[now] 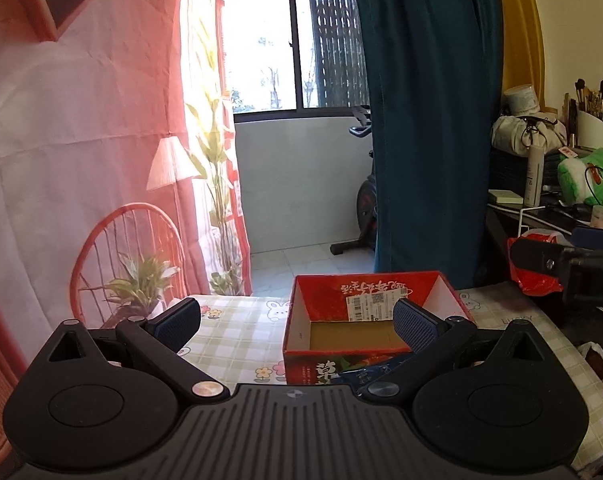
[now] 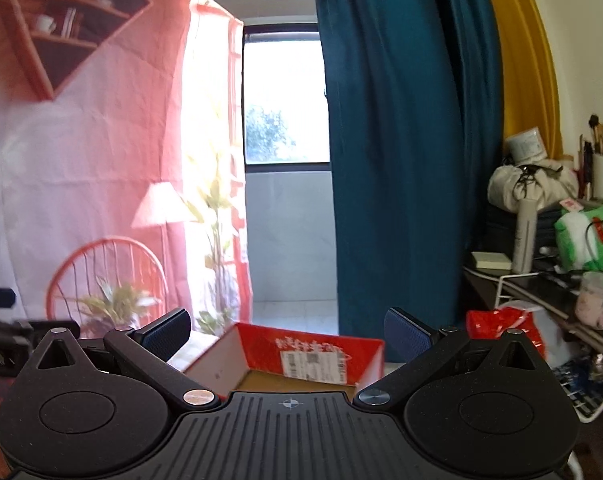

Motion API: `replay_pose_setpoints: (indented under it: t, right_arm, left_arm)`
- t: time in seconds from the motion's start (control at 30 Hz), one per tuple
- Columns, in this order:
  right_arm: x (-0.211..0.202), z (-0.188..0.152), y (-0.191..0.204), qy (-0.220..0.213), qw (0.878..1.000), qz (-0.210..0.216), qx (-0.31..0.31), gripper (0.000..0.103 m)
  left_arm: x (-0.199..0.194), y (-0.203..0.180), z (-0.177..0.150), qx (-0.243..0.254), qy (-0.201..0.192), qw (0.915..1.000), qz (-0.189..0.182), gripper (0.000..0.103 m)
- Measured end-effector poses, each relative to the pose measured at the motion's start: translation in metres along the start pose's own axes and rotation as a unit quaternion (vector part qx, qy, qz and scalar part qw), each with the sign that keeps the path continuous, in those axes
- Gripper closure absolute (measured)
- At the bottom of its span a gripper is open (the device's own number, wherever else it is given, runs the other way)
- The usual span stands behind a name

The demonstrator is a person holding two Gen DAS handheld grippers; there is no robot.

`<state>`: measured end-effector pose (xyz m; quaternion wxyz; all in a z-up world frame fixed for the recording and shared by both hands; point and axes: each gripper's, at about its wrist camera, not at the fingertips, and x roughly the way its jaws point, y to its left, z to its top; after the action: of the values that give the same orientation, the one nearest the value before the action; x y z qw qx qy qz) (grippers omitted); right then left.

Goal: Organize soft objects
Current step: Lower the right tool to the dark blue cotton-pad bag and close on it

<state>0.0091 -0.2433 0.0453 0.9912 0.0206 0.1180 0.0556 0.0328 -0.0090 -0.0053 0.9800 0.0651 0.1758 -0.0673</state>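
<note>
1. The left gripper (image 1: 297, 322) is hanging wide open in the lower middle of its own picture, with nothing between its fingers.
2. The right gripper (image 2: 287, 334) is hanging wide open too, low in its own picture, and it is holding nothing.
3. The red box (image 1: 301, 320) is sitting on the checked tablecloth (image 1: 237, 336), in the lower middle of the left picture. It is open on top and looks empty.
4. A soft thing, the green plush toy (image 1: 589, 178), is lying on the messy shelf at the right edge. I think it is light and squashy, so pinching its fat middle should work.
5. The left picture is showing the box's bare floor and a blue packet (image 1: 361, 376) touching its near side. The right picture is hiding both.
6. The right picture is showing a white wire rack (image 2: 513, 292) more fully.
</note>
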Motion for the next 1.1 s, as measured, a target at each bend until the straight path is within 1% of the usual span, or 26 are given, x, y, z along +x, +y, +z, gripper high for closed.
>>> replay_pose_setpoints:
  t: [0.1,0.13,0.2,0.23,0.3,0.33,0.4,0.43,0.47,0.5,0.53,0.57,0.6,0.63,0.67,0.7,0.73,0.77,0.8,0.83,0.87,0.93,1.0,1.03,1.1]
  right_arm:
    - [0.013,0.002,-0.006,0.006,1.0,-0.002,0.015,0.001]
    - [0.017,0.001,-0.007,0.005,1.0,-0.004,0.014,0.001]
    - [0.03,-0.005,-0.009,0.011,1.0,-0.027,0.01,0.001]
    - [0.038,-0.009,-0.01,0.02,0.999,-0.04,0.01,0.001]
    - [0.053,-0.021,-0.015,0.04,0.998,-0.049,0.02,0.001]
    - [0.06,-0.028,-0.018,0.05,0.997,-0.045,0.031,0.001]
    - [0.072,-0.046,-0.022,0.072,0.996,-0.024,0.052,0.001]
    - [0.078,-0.055,-0.023,0.086,0.994,-0.023,0.061,0.0]
    - [0.084,-0.066,-0.023,0.103,0.992,-0.03,0.069,0.0]
    - [0.091,-0.078,-0.022,0.124,0.989,-0.038,0.075,0.0]
    - [0.097,-0.09,-0.022,0.143,0.986,-0.037,0.08,0.0]
    - [0.102,-0.102,-0.024,0.157,0.984,-0.028,0.085,0.0]
    - [0.105,-0.112,-0.025,0.166,0.982,-0.018,0.09,0.0]
    - [0.107,-0.124,-0.023,0.172,0.981,-0.013,0.09,0.0]
    - [0.109,-0.132,-0.023,0.176,0.98,-0.012,0.088,0.001]
    - [0.111,-0.138,-0.023,0.179,0.98,-0.013,0.082,0.002]
    - [0.112,-0.144,-0.023,0.181,0.981,-0.012,0.073,0.006]
    - [0.114,-0.148,-0.023,0.181,0.981,-0.009,0.065,0.009]
    - [0.114,-0.152,-0.023,0.179,0.982,-0.004,0.059,0.015]
    - [0.115,-0.154,-0.024,0.175,0.983,0.004,0.056,0.021]
    - [0.115,-0.156,-0.023,0.171,0.984,0.01,0.053,0.023]
    - [0.116,-0.159,-0.023,0.168,0.985,0.018,0.043,0.036]
    - [0.12,-0.161,-0.021,0.171,0.984,0.025,0.029,0.044]
    - [0.122,-0.163,-0.02,0.173,0.984,0.029,0.023,0.046]
    - [0.126,-0.166,-0.016,0.179,0.983,0.033,0.015,0.047]
  left_arm:
    - [0.019,0.002,-0.006,-0.014,-0.002,0.9999,-0.001,0.0]
    - [0.028,0.002,-0.008,-0.02,0.007,0.9998,0.004,0.0]
    - [0.051,0.002,-0.013,-0.028,0.042,0.9987,0.006,0.0]
    - [0.062,0.002,-0.017,-0.031,0.057,0.9979,0.001,0.001]
    - [0.08,0.002,-0.028,-0.036,0.075,0.9965,-0.009,0.001]
    - [0.087,0.002,-0.034,-0.04,0.081,0.9958,-0.017,0.001]
    - [0.102,0.005,-0.05,-0.053,0.096,0.9931,-0.04,0.002]
    - [0.108,0.007,-0.059,-0.064,0.105,0.991,-0.053,0.004]
    - [0.114,0.009,-0.067,-0.077,0.111,0.9884,-0.069,0.005]
    - [0.119,0.011,-0.076,-0.089,0.118,0.9853,-0.085,0.007]
    - [0.124,0.012,-0.084,-0.095,0.126,0.9829,-0.095,0.01]
    - [0.129,0.011,-0.091,-0.094,0.134,0.9817,-0.097,0.011]
    - [0.133,0.01,-0.099,-0.088,0.14,0.9817,-0.094,0.016]
    - [0.136,0.007,-0.104,-0.08,0.144,0.982,-0.092,0.022]
    - [0.139,0.004,-0.109,-0.071,0.149,0.9822,-0.09,0.025]
    - [0.142,0.003,-0.112,-0.066,0.154,0.9817,-0.091,0.032]
    - [0.145,0.003,-0.115,-0.065,0.158,0.9809,-0.093,0.04]
    - [0.147,0.002,-0.117,-0.066,0.162,0.9797,-0.098,0.045]
    - [0.149,0.002,-0.12,-0.068,0.165,0.9784,-0.104,0.051]
    - [0.151,0.001,-0.121,-0.072,0.168,0.977,-0.11,0.052]
    - [0.151,0.001,-0.123,-0.076,0.169,0.976,-0.115,0.052]
    - [0.154,0.001,-0.128,-0.08,0.17,0.9749,-0.12,0.052]
    - [0.157,0.0,-0.131,-0.081,0.175,0.9737,-0.122,0.051]
    - [0.159,0.0,-0.132,-0.084,0.178,0.9726,-0.124,0.051]
    - [0.161,0.0,-0.134,-0.088,0.179,0.9711,-0.131,0.051]
